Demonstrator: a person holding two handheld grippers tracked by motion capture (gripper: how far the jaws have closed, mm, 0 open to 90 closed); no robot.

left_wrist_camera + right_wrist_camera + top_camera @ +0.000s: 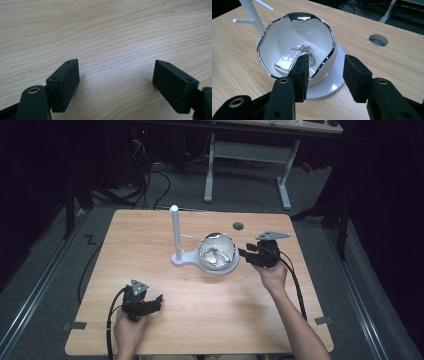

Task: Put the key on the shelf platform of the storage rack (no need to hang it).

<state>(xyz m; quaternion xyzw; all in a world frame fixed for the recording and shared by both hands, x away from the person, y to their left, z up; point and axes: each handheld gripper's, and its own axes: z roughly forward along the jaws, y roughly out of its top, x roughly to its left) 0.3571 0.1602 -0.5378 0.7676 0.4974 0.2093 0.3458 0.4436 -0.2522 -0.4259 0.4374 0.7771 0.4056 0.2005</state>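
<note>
A white bowl point(217, 251) point(287, 42) with a wavy chrome rim sits on the round base point(332, 86) of a white stand whose post point(175, 232) point(252, 11) carries short pegs. Inside the bowl lies a white car key fob point(287, 58) with a metal ring point(308, 51). My right gripper point(245, 254) point(325, 72) is open just right of the bowl, its jaws astride the near rim. My left gripper point(159, 301) point(115, 80) rests open low over bare wood near the table's front left, nothing between its jaws.
A round cable hole point(238, 226) point(378, 40) is in the wooden table point(150, 235) behind the bowl. A white-legged desk point(247, 155) and cables point(150, 180) stand on the floor beyond the far edge.
</note>
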